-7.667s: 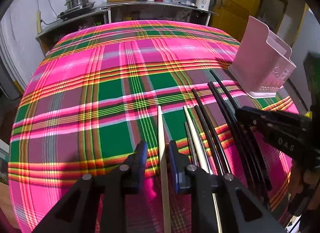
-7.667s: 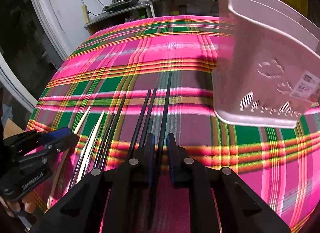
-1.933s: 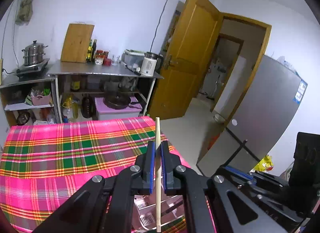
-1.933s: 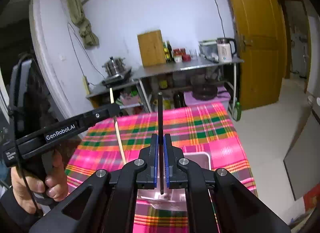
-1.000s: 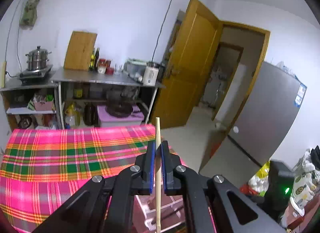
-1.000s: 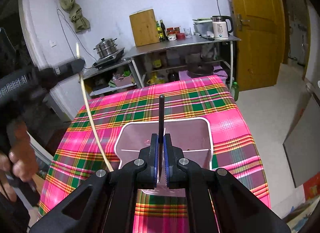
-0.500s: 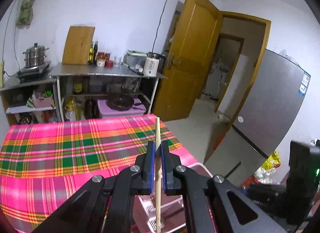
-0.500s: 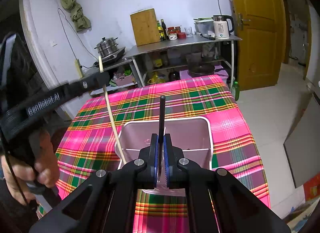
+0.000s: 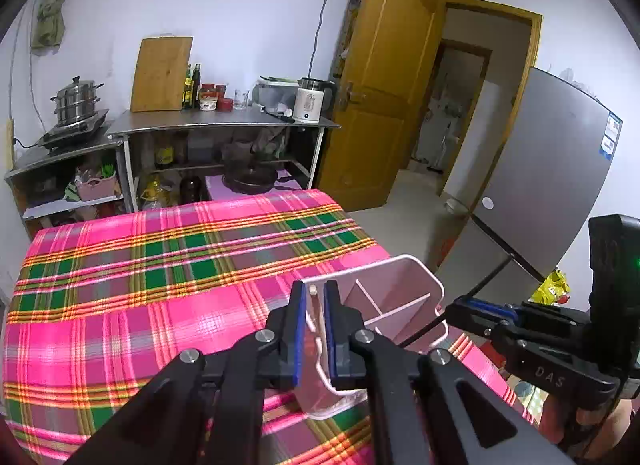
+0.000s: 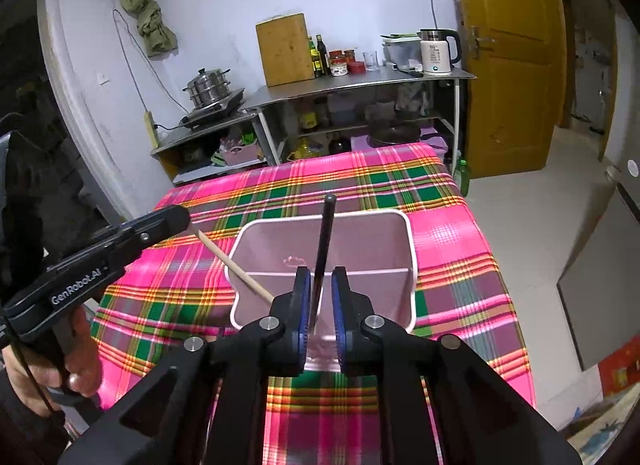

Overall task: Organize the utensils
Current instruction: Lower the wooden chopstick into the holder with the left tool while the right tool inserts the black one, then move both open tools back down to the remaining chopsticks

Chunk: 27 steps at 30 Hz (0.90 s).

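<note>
A pink divided utensil holder (image 9: 416, 261) (image 10: 360, 241) stands on the plaid tablecloth (image 9: 160, 285) near the table's right edge. My left gripper (image 9: 315, 297) (image 10: 180, 219) hangs over the holder's left compartment and its jaws are opening. Only the top end of a wooden chopstick (image 9: 313, 289) (image 10: 236, 265) shows loose between the pads, and its lower part slants into the holder. My right gripper (image 10: 321, 277) (image 9: 456, 309) is over the near compartment, jaws opening too. A black chopstick (image 10: 326, 233) (image 9: 480, 283) leans in the gap, lower end inside the holder.
A steel counter (image 10: 360, 81) with a pot, cutting board, jars and kettle stands behind the table. A wooden door (image 9: 384, 105) and a grey fridge (image 9: 560, 185) are to the right. A person's hand (image 10: 52, 365) holds the left gripper's handle.
Both pairs of jaws have parted. The left gripper came down to the holder and the wooden chopstick slid down between its pads. The black chopstick now tilts loose.
</note>
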Available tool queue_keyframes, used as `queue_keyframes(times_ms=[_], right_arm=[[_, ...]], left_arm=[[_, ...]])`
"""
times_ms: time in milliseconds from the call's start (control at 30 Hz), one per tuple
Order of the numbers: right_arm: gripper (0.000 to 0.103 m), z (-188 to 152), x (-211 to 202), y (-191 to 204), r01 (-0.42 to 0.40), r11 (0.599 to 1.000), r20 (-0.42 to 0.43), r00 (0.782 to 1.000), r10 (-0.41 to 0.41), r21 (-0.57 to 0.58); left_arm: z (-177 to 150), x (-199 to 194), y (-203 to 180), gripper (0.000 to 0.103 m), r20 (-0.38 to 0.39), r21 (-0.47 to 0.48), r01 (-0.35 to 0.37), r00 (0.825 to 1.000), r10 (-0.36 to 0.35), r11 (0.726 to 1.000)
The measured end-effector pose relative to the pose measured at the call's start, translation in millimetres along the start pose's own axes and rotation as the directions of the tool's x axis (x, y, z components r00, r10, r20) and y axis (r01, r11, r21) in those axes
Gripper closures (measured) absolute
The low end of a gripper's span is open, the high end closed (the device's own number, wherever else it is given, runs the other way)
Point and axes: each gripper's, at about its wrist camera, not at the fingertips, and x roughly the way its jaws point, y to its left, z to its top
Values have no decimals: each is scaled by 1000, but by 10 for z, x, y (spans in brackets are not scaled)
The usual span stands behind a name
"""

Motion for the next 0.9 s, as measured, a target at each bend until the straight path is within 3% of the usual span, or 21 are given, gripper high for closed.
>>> queue_keyframes(times_ms=[233,400,900], right_arm=[[82,-155,-209,62,16,1000,23,1000,-15,-18],[80,-329,-392,190,12,999,49,999,-11,-36],[80,-978,-636,702,-45,994,73,996,52,-96]], left_arm=[[-160,-351,54,85,17,0,-36,999,36,999],[-319,-643,121,84,28,-14,-82,996,83,997],[-1119,-1367,268,84,30,-75,-268,962,271,961]])
